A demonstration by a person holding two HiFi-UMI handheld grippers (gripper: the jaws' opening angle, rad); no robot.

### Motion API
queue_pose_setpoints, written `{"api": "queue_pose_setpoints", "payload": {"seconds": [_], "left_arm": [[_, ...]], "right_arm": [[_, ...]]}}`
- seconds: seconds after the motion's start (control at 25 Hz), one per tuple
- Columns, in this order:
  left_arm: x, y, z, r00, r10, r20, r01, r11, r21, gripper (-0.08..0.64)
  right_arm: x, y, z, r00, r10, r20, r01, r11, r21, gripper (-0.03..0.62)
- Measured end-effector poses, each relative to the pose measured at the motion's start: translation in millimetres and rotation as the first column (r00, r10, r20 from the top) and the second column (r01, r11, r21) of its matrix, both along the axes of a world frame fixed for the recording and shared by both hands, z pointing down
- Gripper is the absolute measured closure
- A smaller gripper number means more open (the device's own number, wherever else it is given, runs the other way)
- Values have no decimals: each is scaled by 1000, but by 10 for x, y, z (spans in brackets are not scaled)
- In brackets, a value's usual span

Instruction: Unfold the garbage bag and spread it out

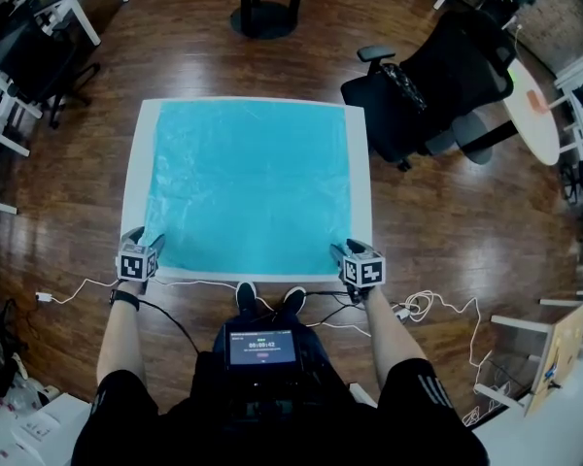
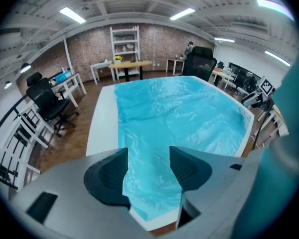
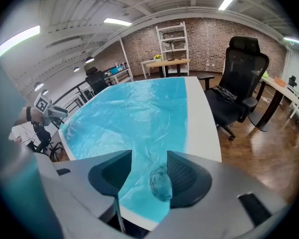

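The blue garbage bag (image 1: 253, 187) lies spread flat over most of the white table (image 1: 361, 192). My left gripper (image 1: 141, 250) hangs over the bag's near left corner and my right gripper (image 1: 355, 257) over its near right corner. In the left gripper view the left gripper (image 2: 148, 171) is open, and the bag (image 2: 179, 113) shows flat on the table (image 2: 102, 123) between its jaws. In the right gripper view the right gripper (image 3: 148, 176) is open too; a small puckered clump of film (image 3: 160, 183) sits against its right pad, while the rest of the bag (image 3: 134, 118) lies smooth.
A black office chair (image 1: 437, 85) stands close to the table's far right corner and also shows in the right gripper view (image 3: 239, 83). A round table's base (image 1: 264, 13) is beyond the far edge. White cables (image 1: 423, 309) trail on the wooden floor near my feet. White desks and chairs stand at the left.
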State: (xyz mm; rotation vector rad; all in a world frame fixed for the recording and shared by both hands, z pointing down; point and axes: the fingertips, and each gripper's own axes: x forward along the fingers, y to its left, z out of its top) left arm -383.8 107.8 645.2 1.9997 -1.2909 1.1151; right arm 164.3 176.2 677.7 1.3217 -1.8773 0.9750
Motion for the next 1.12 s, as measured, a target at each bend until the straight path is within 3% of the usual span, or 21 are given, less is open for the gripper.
{"api": "queue_pose_setpoints", "payload": {"seconds": [0.2, 0.48, 0.8, 0.92, 1.12], "left_arm": [[300, -194, -253, 997, 49, -54, -44, 996, 80, 291], [917, -219, -638, 982, 111, -156, -86, 983, 160, 291], [1509, -263, -1239, 949, 252, -190, -193, 940, 283, 291], [1680, -263, -1459, 940, 278, -195, -207, 925, 320, 291], [1912, -238, -1733, 923, 319, -214, -229, 905, 359, 291]], "right_arm": [[-82, -239, -333, 998, 35, 59, -40, 996, 86, 337], [-443, -574, -1111, 993, -42, 107, 10, 960, 279, 376], [-811, -788, -1892, 981, -107, 162, 28, 904, 428, 434], [-857, -815, -2075, 979, -115, 168, 27, 892, 451, 463], [-918, -798, -2148, 983, -104, 150, 29, 901, 433, 523]]}}
